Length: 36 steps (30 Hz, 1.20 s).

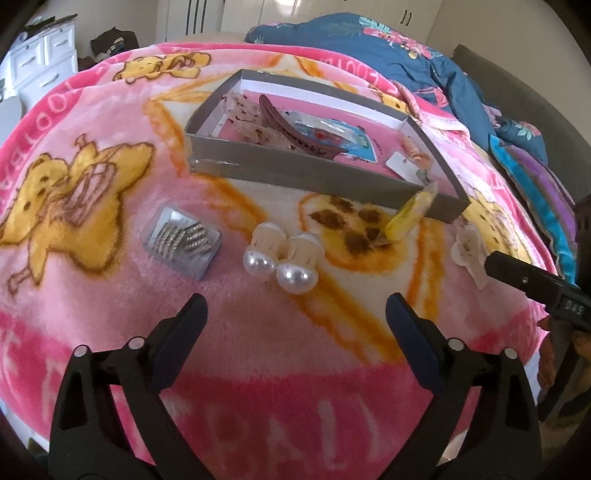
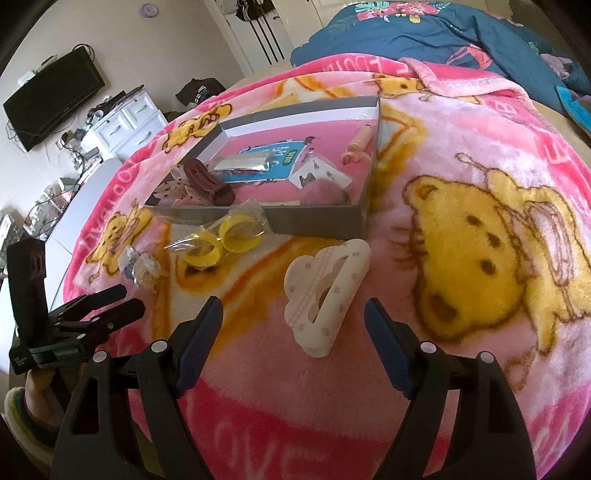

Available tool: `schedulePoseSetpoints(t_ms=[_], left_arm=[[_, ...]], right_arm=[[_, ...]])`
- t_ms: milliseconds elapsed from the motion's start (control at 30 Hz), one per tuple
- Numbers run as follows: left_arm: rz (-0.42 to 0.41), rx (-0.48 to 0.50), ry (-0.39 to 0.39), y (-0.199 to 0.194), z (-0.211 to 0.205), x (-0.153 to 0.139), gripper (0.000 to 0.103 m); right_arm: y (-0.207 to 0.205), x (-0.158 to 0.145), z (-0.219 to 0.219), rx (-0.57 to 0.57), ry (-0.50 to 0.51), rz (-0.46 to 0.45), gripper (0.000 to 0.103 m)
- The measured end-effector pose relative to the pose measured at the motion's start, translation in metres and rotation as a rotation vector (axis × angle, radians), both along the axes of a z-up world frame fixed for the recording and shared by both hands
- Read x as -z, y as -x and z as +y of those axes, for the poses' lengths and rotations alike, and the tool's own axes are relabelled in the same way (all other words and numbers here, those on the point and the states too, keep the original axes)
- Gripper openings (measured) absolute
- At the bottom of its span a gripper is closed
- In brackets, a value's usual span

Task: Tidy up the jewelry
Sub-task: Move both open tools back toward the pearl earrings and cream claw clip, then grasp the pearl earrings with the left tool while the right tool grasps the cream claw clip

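Blanket [image 1: 258,354], pink with yellow bears, covers the bed and lies bare between each gripper and the grey tray [image 1: 314,177], the landmark here. Left gripper [image 1: 295,325] is released, jaws wide, holding nothing, hovering just short of two pearl clips [image 1: 280,258] that lie side by side in front of the tray's near wall; one packet of silver clips [image 1: 183,238] lies left of them, well apart from the tray. Right gripper [image 2: 293,325] is likewise spread and bare, with one cream claw clip [image 2: 327,295] lying partly between its fingers, near the tray's front corner. One bag of yellow rings [image 2: 225,236] leans against the tray's near wall. Inside the tray lie one brown claw clip [image 2: 210,182], one spotted clip and some cards. Beyond the tray a blue quilt [image 2: 424,33] is bunched; a white dresser [image 2: 125,122] stands off the bed's far side
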State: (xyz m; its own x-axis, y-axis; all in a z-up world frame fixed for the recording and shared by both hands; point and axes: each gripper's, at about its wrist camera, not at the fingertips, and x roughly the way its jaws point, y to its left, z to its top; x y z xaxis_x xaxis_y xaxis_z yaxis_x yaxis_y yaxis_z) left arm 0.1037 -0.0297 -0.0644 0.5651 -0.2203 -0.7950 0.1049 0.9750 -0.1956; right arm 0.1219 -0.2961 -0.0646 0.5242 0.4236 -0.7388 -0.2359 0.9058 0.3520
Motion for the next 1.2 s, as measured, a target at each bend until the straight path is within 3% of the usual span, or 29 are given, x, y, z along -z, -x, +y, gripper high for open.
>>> schedulePoseSetpoints(t_ms=[133,300,400,467,500,800,1200], left_arm=[[-0.001,-0.011,-0.013,-0.013,0.001,0.007,0.083],[-0.017,-0.012,-0.027,-0.026,-0.002,0.006,0.074],[-0.022,-0.008,-0.032,-0.032,-0.004,0.004,0.057],[-0.022,-0.003,-0.033,-0.036,-0.007,0.002,0.040],[-0.024,-0.001,-0.037,-0.037,-0.008,0.002,0.038],[-0.027,0.005,-0.018,-0.026,-0.010,-0.006,0.038],[-0.087,-0.048,0.004,0.002,0.012,-0.042,0.038]], right_arm=[[-0.007,0.006,0.003,0.003,0.007,0.014,0.077],[-0.014,0.017,0.007,0.004,0.026,0.040,0.066],[-0.015,0.022,0.007,0.007,0.040,0.038,0.058],[-0.015,0.023,0.005,0.014,0.055,0.030,0.044],[-0.015,0.023,0.005,0.017,0.060,0.028,0.040],[-0.003,0.015,0.002,-0.031,0.047,0.007,0.037],[0.013,-0.028,0.036,-0.159,-0.019,-0.081,0.037]])
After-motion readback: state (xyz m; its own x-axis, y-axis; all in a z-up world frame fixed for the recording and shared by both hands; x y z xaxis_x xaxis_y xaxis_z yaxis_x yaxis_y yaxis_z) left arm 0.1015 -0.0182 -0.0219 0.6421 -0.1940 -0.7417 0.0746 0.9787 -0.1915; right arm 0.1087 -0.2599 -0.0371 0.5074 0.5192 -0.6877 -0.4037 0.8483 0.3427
